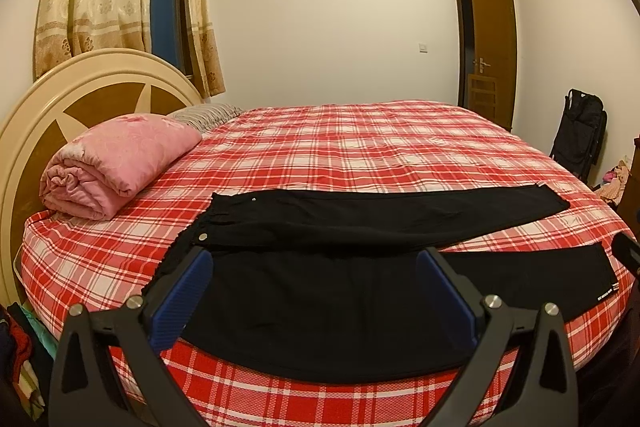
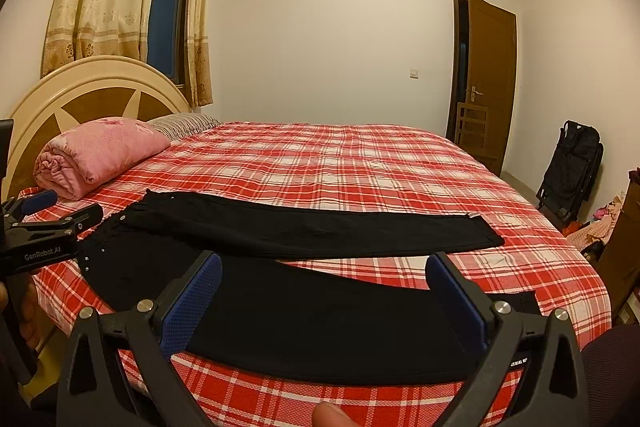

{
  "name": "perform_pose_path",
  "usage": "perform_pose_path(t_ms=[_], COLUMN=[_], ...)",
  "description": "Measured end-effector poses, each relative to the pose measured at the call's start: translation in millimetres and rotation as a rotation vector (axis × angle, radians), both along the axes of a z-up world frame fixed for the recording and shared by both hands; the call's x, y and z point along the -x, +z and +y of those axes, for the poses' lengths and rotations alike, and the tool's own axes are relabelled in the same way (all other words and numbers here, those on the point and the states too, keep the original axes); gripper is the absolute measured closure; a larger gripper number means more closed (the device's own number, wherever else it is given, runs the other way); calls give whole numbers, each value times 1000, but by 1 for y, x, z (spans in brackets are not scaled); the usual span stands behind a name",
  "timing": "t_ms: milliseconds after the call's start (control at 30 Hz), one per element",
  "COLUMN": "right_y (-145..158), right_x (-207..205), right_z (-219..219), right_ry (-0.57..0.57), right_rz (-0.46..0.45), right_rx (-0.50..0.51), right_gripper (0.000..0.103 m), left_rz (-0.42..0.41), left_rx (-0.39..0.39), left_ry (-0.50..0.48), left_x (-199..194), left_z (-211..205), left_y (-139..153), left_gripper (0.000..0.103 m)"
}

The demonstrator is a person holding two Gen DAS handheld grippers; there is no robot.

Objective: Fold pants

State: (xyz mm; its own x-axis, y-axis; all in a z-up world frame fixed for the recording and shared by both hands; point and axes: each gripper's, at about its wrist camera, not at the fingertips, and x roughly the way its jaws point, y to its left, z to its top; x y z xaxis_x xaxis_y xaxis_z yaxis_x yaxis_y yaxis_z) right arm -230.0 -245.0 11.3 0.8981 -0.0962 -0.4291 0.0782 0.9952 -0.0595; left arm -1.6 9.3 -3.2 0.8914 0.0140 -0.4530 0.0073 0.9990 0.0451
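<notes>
Black pants (image 1: 360, 219) (image 2: 304, 231) lie flat on the red plaid bed (image 1: 340, 151) (image 2: 320, 163), waist toward the headboard, the two legs spread apart toward the right. My left gripper (image 1: 314, 267) is open above the near leg just right of the waist, with nothing between its blue pads (image 1: 188, 283). My right gripper (image 2: 324, 277) is open too, over the middle of the near leg, and holds nothing. The left gripper (image 2: 60, 215) also shows at the left edge of the right wrist view, beside the waistband.
A rolled pink quilt (image 1: 116, 167) (image 2: 96, 155) and a striped pillow (image 1: 208, 115) lie by the round headboard (image 1: 80, 91). A brown door (image 1: 490, 47), a black folded cart (image 1: 580, 139) and loose clothes (image 1: 616, 183) are at the right. A fingertip (image 2: 332, 415) shows at the bottom.
</notes>
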Motion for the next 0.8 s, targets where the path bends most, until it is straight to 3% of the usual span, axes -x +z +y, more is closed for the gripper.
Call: perform_pose_path(t_ms=[800], right_y=[-5], right_x=[0], right_z=[3], right_ry=[4], right_rz=[10], right_rx=[5], right_gripper=[1], left_rz=[4], left_rx=[3], left_ry=[2], left_x=[-2], left_z=[-1], left_y=[1], left_gripper=[0])
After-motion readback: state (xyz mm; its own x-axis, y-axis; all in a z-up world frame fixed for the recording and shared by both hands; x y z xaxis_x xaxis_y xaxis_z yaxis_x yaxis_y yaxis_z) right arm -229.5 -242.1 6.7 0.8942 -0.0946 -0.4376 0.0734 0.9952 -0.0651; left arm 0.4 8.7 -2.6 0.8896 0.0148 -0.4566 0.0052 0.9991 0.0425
